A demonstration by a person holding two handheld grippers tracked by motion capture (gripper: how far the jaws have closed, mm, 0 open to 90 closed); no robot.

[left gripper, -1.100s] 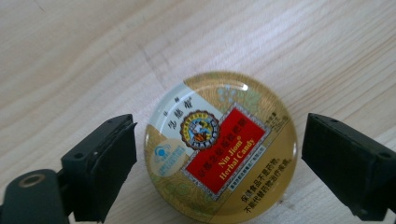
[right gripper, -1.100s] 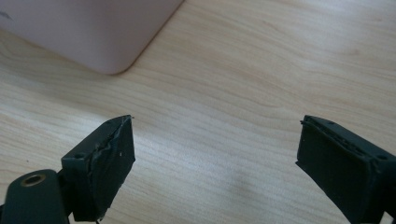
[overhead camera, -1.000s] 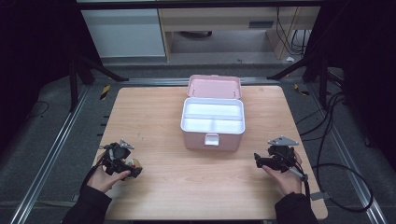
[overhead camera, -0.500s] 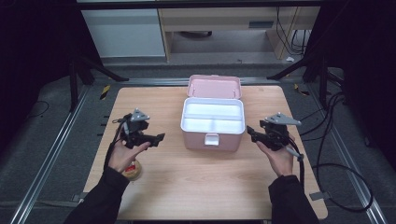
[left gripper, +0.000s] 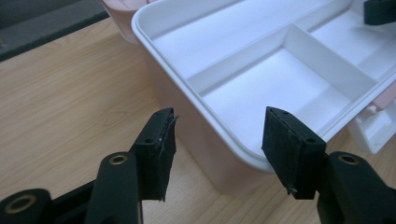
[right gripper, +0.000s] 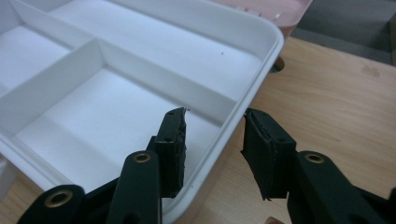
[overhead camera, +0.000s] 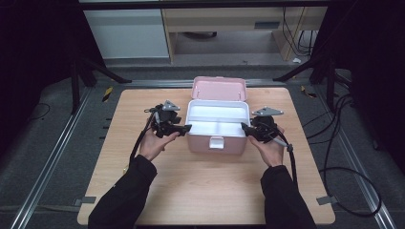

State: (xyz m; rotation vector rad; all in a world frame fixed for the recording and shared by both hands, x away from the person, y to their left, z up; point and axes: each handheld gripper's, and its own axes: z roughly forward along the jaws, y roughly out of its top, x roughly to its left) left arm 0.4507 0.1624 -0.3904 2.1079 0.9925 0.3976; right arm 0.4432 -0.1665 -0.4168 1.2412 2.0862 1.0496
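A pink box (overhead camera: 217, 138) with a white divided tray (overhead camera: 217, 118) inside it stands open near the middle of the wooden tabletop (overhead camera: 200, 191), its pink lid (overhead camera: 219, 88) tipped back on the far side and a white latch (overhead camera: 216, 142) on its near wall. The left hand-held gripper (overhead camera: 184, 129) sits at the box's left end; in the left gripper view its jaws straddle the near left corner of the tray rim, one pad (left gripper: 161, 149) outside over the wood and the other (left gripper: 285, 144) over the tray's inside, neither touching the rim. The right hand-held gripper (overhead camera: 246, 128) is at the box's right end, and in the right gripper view its jaws likewise straddle the rim (right gripper: 252, 93), one pad (right gripper: 175, 140) inside the tray, the other (right gripper: 264, 149) outside. Both pairs of jaws have just been closing with the tray's edge between them (a gap shows on each side of the rim, so neither has gripped it yet). The tray's compartments lie bare white.
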